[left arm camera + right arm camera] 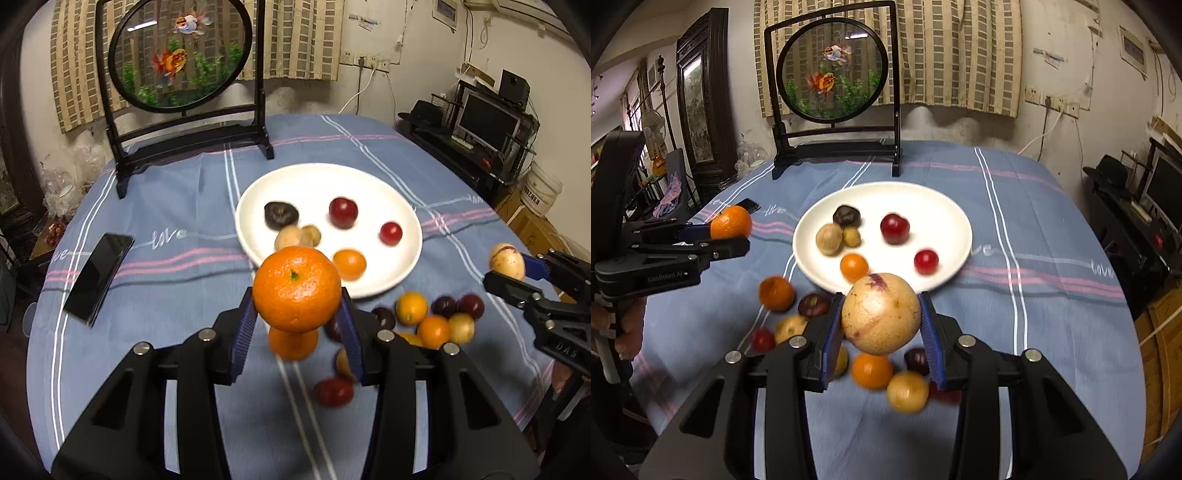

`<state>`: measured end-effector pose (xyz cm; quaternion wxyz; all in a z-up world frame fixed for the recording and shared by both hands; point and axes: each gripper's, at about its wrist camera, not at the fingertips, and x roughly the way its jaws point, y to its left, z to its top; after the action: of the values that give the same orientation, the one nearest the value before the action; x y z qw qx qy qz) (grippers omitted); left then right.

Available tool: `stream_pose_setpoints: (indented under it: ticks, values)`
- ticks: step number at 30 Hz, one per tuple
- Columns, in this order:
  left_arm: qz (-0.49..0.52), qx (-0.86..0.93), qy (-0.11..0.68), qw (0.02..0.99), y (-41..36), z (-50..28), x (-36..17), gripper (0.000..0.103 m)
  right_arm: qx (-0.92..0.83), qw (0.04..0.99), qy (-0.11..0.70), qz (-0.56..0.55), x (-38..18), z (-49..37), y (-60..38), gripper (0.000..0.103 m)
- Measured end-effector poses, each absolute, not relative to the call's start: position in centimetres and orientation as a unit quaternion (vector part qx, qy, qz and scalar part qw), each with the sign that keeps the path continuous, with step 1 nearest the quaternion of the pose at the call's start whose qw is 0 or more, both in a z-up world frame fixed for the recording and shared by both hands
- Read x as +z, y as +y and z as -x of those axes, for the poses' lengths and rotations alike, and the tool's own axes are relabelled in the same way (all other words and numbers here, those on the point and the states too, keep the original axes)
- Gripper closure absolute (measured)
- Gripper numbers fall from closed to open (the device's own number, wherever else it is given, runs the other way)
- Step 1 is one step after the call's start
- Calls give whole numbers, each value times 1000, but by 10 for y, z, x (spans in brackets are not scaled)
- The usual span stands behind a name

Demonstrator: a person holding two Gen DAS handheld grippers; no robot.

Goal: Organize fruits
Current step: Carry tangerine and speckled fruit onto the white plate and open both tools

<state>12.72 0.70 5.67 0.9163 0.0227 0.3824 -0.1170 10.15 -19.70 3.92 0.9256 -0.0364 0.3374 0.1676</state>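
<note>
My left gripper [297,291] is shut on an orange mandarin [296,288], held above the table near the front edge of the white plate [369,177]. It also shows in the right wrist view [730,222]. My right gripper [881,314] is shut on a pale yellow passion fruit [881,314], held above the loose fruit pile; it shows at the right of the left wrist view [507,261]. The plate [934,199] holds several fruits, among them a dark red plum [894,228] and a small orange [854,267].
Loose fruits lie on the blue striped tablecloth in front of the plate [436,317] [871,369]. A black phone [99,275] lies at the left. A round goldfish screen on a black stand [181,55] stands at the back. Shelves and a monitor [487,122] stand to the right.
</note>
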Motion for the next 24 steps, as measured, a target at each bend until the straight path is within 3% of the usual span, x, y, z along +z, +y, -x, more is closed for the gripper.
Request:
stream_pose_setpoints:
  ticks: [13, 24]
  values:
    - [1, -97, 453, 886, -1, -226, 12, 59, 153, 902, 399, 63, 2, -198, -166, 63]
    - [19, -93, 468, 879, 0, -260, -5, 58, 143, 889, 431, 65, -20, -243, -144, 63]
